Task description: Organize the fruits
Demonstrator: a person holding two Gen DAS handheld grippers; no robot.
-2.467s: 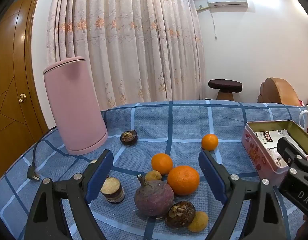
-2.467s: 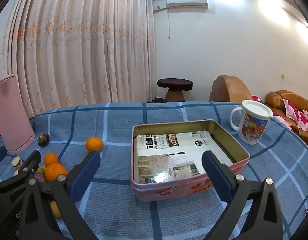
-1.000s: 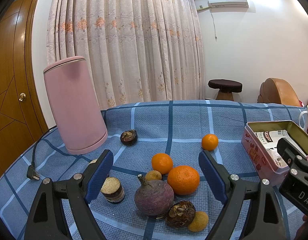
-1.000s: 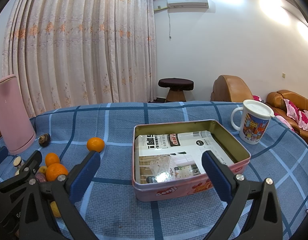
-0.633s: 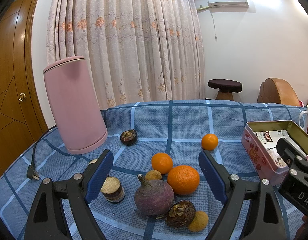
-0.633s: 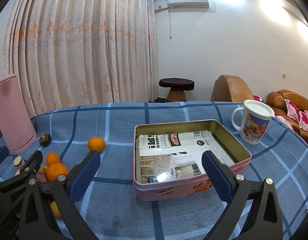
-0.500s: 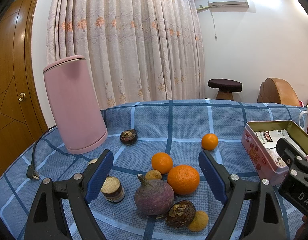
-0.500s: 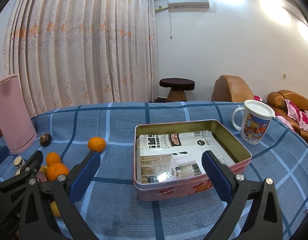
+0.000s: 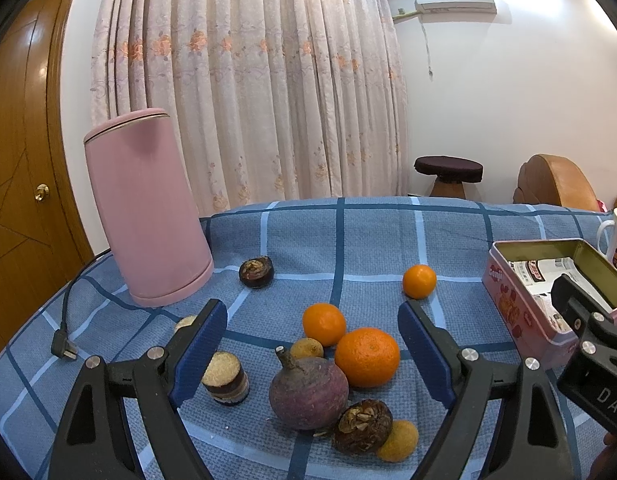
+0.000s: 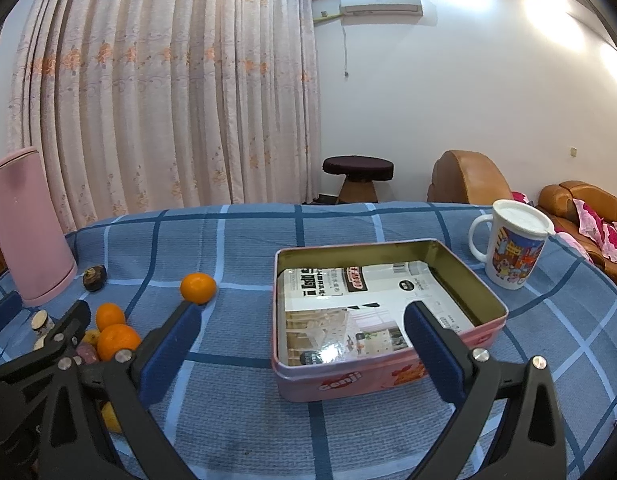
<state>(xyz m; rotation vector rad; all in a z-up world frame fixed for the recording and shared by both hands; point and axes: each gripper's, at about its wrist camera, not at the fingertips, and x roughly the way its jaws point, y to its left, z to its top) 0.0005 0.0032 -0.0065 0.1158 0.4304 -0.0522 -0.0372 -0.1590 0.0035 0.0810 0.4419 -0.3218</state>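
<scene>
In the left wrist view my left gripper is open and empty above a cluster of fruit: a big orange, a smaller orange, a purple beet-like root, a dark mangosteen and two small yellow fruits. Another orange and mangosteen lie farther off. In the right wrist view my right gripper is open and empty over the near rim of a pink tin lined with printed paper.
A tall pink kettle with a cord and plug stands at the left. A cut sugarcane piece lies by my left finger. A lidded cartoon mug stands right of the tin. Blue checked cloth covers the table.
Almost nothing has moved. Both views have drifted very slightly; both grippers stay open and empty.
</scene>
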